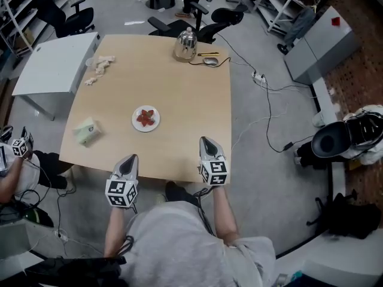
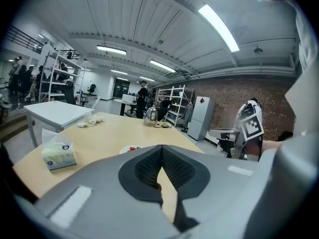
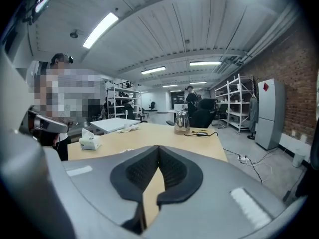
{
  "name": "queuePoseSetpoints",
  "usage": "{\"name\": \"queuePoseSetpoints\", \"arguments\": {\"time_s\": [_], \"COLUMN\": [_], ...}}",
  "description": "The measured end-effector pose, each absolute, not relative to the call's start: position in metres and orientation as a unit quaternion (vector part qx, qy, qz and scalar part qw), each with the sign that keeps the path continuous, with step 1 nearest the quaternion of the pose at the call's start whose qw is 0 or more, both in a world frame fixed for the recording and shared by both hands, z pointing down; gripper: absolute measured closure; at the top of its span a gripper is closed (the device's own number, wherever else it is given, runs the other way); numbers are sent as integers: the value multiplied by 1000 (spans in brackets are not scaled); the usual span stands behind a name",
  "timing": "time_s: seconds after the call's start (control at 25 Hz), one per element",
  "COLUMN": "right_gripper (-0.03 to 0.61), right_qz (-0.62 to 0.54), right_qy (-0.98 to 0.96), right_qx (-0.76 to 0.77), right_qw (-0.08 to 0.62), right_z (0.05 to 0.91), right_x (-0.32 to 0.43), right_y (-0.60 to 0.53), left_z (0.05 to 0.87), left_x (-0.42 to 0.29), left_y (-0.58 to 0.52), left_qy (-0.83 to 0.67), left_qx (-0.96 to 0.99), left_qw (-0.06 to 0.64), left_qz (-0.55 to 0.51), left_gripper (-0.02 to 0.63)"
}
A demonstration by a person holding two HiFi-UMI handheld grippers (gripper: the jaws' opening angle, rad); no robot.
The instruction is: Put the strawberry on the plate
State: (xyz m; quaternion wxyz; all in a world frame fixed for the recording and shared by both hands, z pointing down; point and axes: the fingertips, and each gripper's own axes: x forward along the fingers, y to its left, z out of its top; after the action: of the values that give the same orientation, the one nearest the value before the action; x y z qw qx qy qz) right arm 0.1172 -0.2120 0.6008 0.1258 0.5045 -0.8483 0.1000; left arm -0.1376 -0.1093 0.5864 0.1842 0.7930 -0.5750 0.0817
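Red strawberry pieces (image 1: 146,116) lie on a small white plate (image 1: 136,125) near the middle of the wooden table (image 1: 179,100). In the left gripper view the plate (image 2: 130,149) peeks just over the gripper body. My left gripper (image 1: 128,160) hovers at the table's near edge, jaws together at the tips with nothing between them. My right gripper (image 1: 207,142) sits over the near right part of the table, also shut and empty. Both are well short of the plate.
A green tissue pack (image 1: 85,131) lies at the table's left edge. Crumpled tissues (image 1: 102,66) sit far left, a steel kettle (image 1: 185,43) with a mouse (image 1: 210,60) at the far edge. A white side table (image 1: 54,64) and office chairs (image 1: 221,18) surround it.
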Motion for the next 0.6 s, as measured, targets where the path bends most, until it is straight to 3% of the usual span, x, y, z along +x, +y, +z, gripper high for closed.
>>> {"name": "queuePoseSetpoints", "arguments": {"time_s": [0.6], "right_gripper": [572], "right_qz": [104], "right_qy": [-812], "right_qx": [565], "right_qw": [101], "right_z": [595], "right_x": [170], "right_y": [-148], "left_z": [588], "left_x": [-90], "left_y": [-107], "left_qy": [-508], "left_qx": [838], "left_qw": [176], "left_qz": [91], "left_gripper": [594]}}
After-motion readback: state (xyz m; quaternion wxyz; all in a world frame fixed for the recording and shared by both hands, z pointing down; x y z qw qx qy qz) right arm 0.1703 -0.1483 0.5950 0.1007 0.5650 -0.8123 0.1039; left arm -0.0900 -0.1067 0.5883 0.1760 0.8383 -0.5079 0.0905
